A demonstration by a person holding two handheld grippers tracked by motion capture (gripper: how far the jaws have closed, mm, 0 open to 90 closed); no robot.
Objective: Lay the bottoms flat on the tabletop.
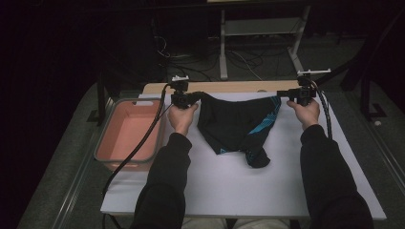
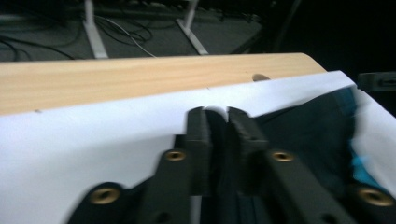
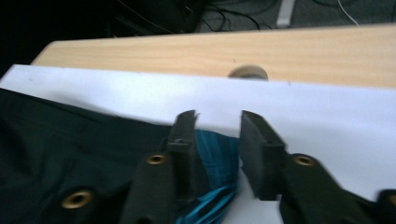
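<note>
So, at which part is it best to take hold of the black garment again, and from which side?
Grip the black garment at its two far corners, by the waistband, one gripper each, coming from the person's side. It lies spread flat on the white sheet, widest along that far edge, so both corners stick out free; the blue-striped corner lies between the right jaws.

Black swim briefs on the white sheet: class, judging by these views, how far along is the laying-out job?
Done: the black swim briefs lie spread on the white sheet, waistband stretched between both claws. In hand: the left claw and right claw sit at the two waistband corners, jaws parted with fabric between them, seemingly letting go. Left: possibly folding, then moving it to the pink tub, which holds nothing visible.
</note>
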